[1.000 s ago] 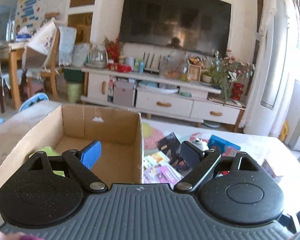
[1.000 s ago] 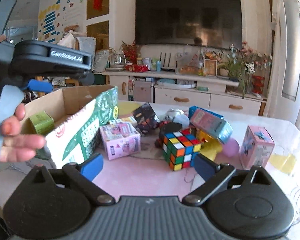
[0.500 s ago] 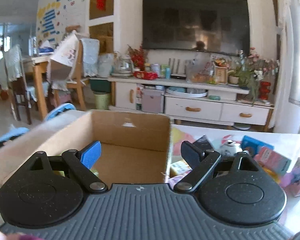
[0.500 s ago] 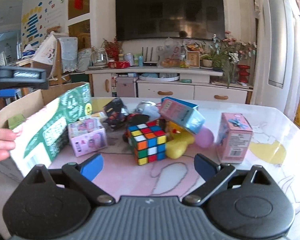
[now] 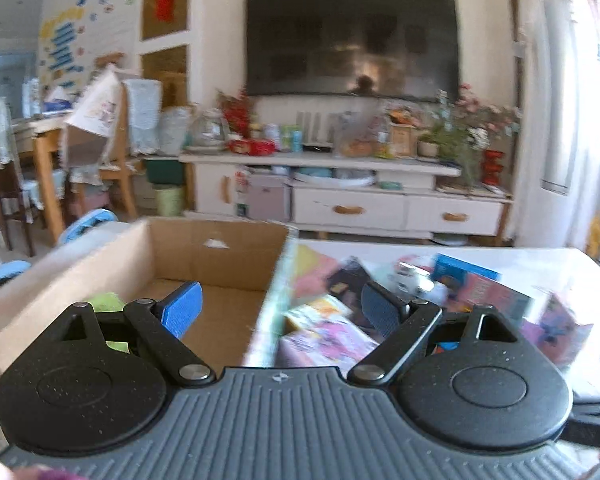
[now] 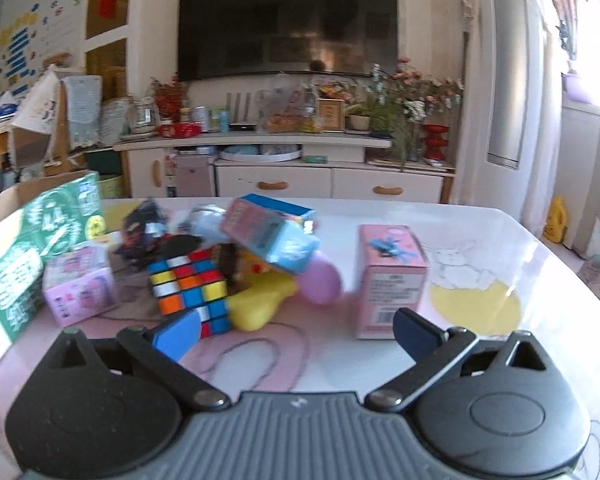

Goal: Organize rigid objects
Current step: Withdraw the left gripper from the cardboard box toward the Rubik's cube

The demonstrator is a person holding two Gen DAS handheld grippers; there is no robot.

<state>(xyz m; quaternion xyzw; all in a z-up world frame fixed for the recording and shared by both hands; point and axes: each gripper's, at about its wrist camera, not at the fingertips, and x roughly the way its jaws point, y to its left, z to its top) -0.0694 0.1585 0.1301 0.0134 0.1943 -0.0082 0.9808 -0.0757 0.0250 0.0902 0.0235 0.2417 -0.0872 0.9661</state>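
Note:
An open cardboard box (image 5: 216,252) stands at the table's left, with a green item (image 5: 104,304) inside; its green printed side shows in the right wrist view (image 6: 32,256). My left gripper (image 5: 280,310) is open and empty above the box's right wall. My right gripper (image 6: 296,330) is open and empty, low over the table, just in front of a Rubik's cube (image 6: 192,288), a yellow toy (image 6: 260,300), a pink egg (image 6: 320,284) and a pink carton (image 6: 388,272). A blue and pink box (image 6: 268,232) leans on the pile. A small pink box (image 6: 80,288) sits beside the cardboard box.
The white table (image 6: 500,248) has a rabbit drawing and a yellow patch on the right. More small boxes (image 5: 480,288) lie right of the cardboard box. A TV cabinet (image 6: 332,184) stands behind the table. Chairs (image 5: 100,152) stand at the far left.
My right gripper has moved forward and right toward the pile; the cube and pink carton look nearer. My left gripper has shifted right over the box's wall. Both stay open.

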